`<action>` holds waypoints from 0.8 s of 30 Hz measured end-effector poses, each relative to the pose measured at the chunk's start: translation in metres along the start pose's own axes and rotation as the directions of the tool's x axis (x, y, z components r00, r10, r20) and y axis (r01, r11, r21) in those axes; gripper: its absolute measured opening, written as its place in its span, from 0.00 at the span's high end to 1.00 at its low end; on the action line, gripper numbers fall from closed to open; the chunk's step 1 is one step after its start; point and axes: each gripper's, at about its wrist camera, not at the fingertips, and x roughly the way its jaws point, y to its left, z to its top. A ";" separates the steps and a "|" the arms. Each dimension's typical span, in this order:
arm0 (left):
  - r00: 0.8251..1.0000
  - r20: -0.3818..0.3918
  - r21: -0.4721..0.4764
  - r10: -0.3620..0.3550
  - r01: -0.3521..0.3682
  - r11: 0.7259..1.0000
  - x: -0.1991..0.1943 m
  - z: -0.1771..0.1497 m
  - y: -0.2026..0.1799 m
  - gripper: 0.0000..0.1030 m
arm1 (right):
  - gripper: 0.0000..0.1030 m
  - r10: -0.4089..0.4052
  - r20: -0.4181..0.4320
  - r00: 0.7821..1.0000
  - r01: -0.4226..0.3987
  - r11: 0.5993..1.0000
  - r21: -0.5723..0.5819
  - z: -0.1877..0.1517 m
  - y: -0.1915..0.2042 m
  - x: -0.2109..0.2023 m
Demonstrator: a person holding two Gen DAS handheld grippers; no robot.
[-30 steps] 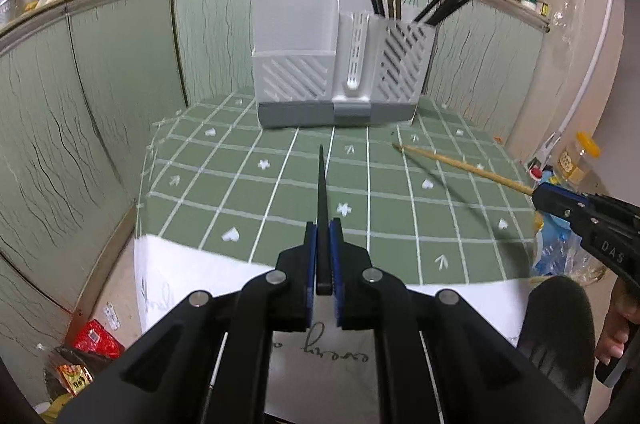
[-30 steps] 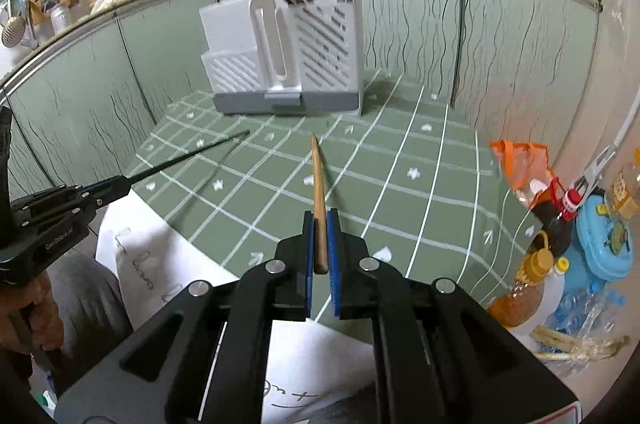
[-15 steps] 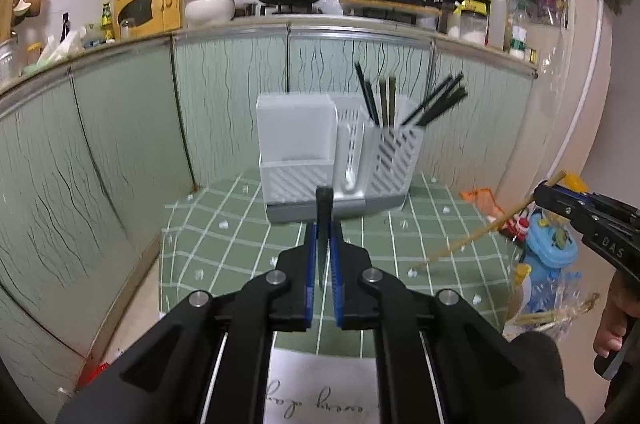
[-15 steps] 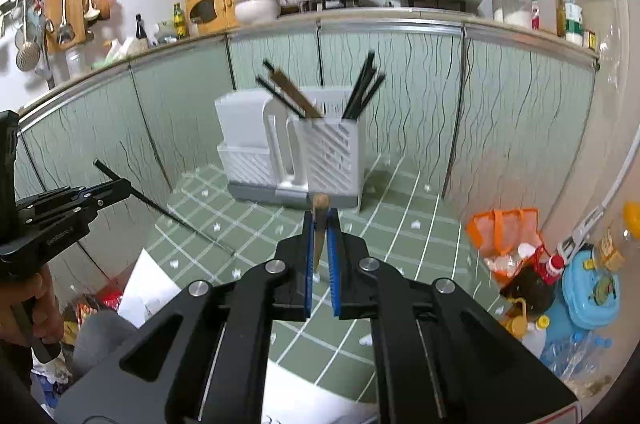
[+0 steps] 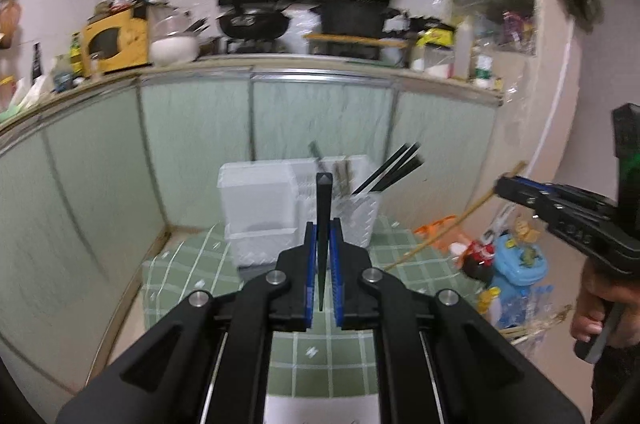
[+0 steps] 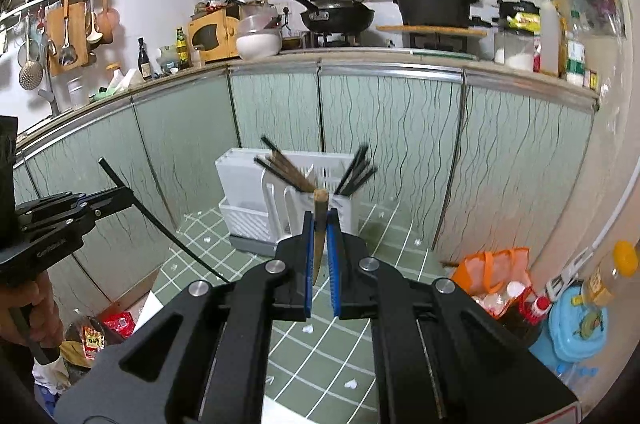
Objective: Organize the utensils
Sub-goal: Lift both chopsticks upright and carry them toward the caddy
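My left gripper (image 5: 323, 230) is shut on a black chopstick (image 5: 323, 208) that points up and away, raised above the green checked table (image 5: 224, 264). My right gripper (image 6: 319, 224) is shut on a wooden chopstick (image 6: 319, 224), also lifted off the table. The white utensil holder (image 5: 280, 212) stands at the table's far edge with several black and brown chopsticks in its right compartment (image 6: 340, 208). In the left wrist view the right gripper (image 5: 508, 190) shows at the right with the wooden chopstick (image 5: 436, 236) slanting down. The right wrist view has the left gripper (image 6: 120, 198) at the left with the black chopstick (image 6: 168, 236).
Green cabinet doors (image 6: 380, 144) rise behind the holder, under a counter with pans and a yellow oven (image 6: 212, 34). Bottles, an orange bag (image 6: 492, 268) and a blue container (image 6: 580, 324) crowd the floor right of the table. A white paper (image 5: 320, 408) lies at the table's near edge.
Both grippers have risen well above the table, each keeping its chopstick. The chopsticks now hang in the air instead of lying low over the cloth, and the holder looks lower in both views.
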 end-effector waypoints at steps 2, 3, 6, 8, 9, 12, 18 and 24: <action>1.000 0.013 0.017 -0.022 0.022 1.000 0.002 0.015 -0.005 0.92 | 0.94 0.016 0.001 1.000 -0.016 1.000 0.000 0.015 -0.002 0.000; 0.999 0.017 0.025 -0.033 0.033 0.999 0.003 0.023 -0.007 0.92 | 0.94 0.022 0.002 1.000 -0.022 1.000 -0.002 0.021 -0.003 0.001; 0.997 0.026 0.048 -0.069 0.067 0.997 0.011 0.045 -0.013 0.92 | 0.94 0.030 0.001 1.000 -0.030 0.999 -0.027 0.041 -0.001 0.004; 0.995 0.032 0.051 -0.095 0.094 0.994 0.017 0.060 -0.015 0.92 | 0.94 0.038 0.001 0.999 -0.038 0.998 -0.041 0.055 -0.001 0.007; 0.993 0.036 0.053 -0.112 0.110 0.993 0.021 0.069 -0.016 0.92 | 0.94 0.037 0.003 0.999 -0.037 0.998 -0.047 0.060 -0.001 0.008; 0.988 0.050 0.058 -0.148 0.145 0.988 0.031 0.090 -0.015 0.92 | 0.94 0.042 0.016 0.999 -0.041 0.997 -0.059 0.078 -0.005 0.013; 0.980 0.073 0.056 -0.187 0.183 0.982 0.056 0.123 -0.005 0.93 | 0.94 0.080 0.039 0.996 -0.079 0.996 -0.032 0.108 -0.031 0.033; 0.970 0.084 0.049 -0.229 0.225 0.973 0.090 0.143 0.010 0.93 | 0.94 0.091 0.052 0.994 -0.091 0.996 0.002 0.126 -0.059 0.062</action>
